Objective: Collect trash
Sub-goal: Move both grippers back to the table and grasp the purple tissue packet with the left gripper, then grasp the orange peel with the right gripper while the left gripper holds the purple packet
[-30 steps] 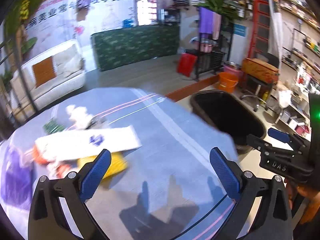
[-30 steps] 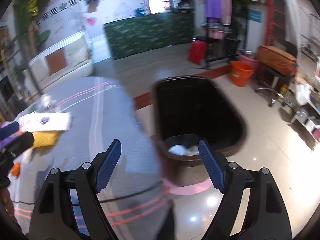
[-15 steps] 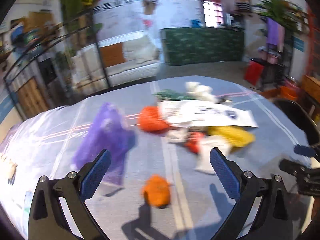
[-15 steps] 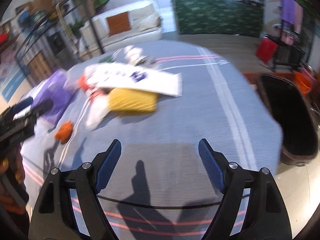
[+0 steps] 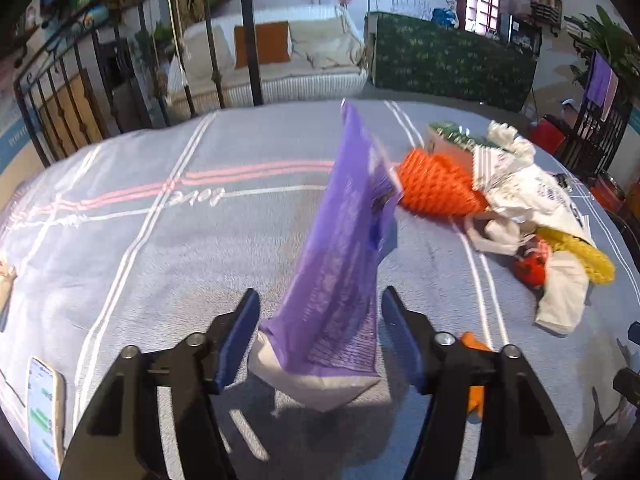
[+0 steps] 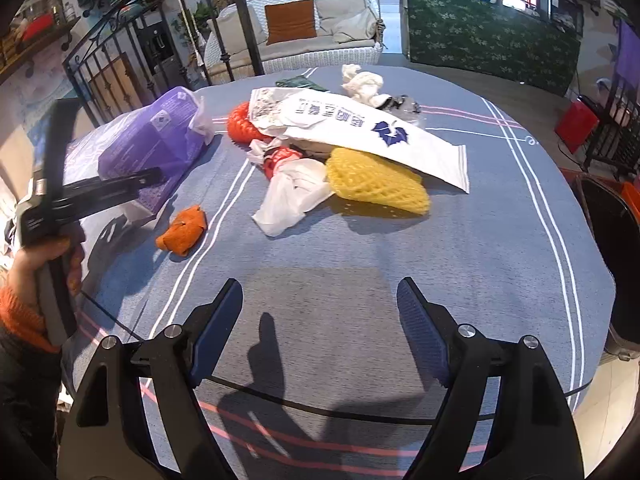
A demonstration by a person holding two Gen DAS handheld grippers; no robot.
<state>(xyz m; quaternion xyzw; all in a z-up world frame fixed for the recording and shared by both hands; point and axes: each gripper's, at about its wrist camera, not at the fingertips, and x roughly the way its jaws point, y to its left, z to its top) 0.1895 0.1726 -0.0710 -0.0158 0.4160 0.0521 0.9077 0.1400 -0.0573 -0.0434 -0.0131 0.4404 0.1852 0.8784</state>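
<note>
A purple plastic bag (image 5: 340,248) stands up between the fingers of my left gripper (image 5: 320,320). The jaws are closing around it, and a small gap still shows beside each pad. In the right wrist view the same purple bag (image 6: 152,140) sits at the table's left, with the left gripper (image 6: 132,184) at it. My right gripper (image 6: 320,320) hangs open over bare tablecloth with nothing between its fingers. Ahead of it lie a yellow foam net (image 6: 376,184), a white plastic bag (image 6: 292,196), a long white printed bag (image 6: 360,128) and an orange foam net (image 6: 240,124).
A crumpled orange scrap (image 6: 184,232) lies near the left gripper. White tissue (image 6: 362,84) sits at the far side of the pile. A dark bin (image 6: 616,240) stands off the table's right edge. A phone (image 5: 44,412) lies at the near left of the grey striped tablecloth (image 6: 500,240).
Both grippers swung left, away from the bin and over the table's trash. The left gripper came down around the purple bag and its jaws narrowed. The right jaws kept their width.
</note>
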